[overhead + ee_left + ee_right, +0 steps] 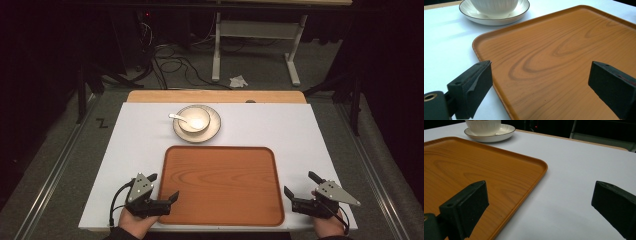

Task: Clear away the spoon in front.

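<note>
We've got a wooden tray (222,185) sitting near the front of the white worktop (280,125), its near rim almost at the worktop's front edge. Both claws are at its near corners. The left claw (165,187) is wide open with nothing in it; in the left gripper view one jaw sits over the worktop just outside the tray's left rim and the other over the tray's wood, so it straddles that edge without touching it as far as we can tell. The right claw (300,182) is wide open and empty too, just beside the tray's right edge; in the right gripper view one jaw hangs over the tray's corner and the other over bare worktop.

Behind the tray, a little apart from its far rim, there's a white bowl (194,119) on a saucer (213,127) with a dark-lined rim, and a white spoon (176,117) resting in the bowl, handle pointing left.

Plenty of open room: bare worktop on both sides of the tray and to the right of the saucer. A strip of wood shows along the worktop's far edge.

Only writing we can spot is a dark "Z" mark (102,123) on the floor, left of the worktop.
</note>
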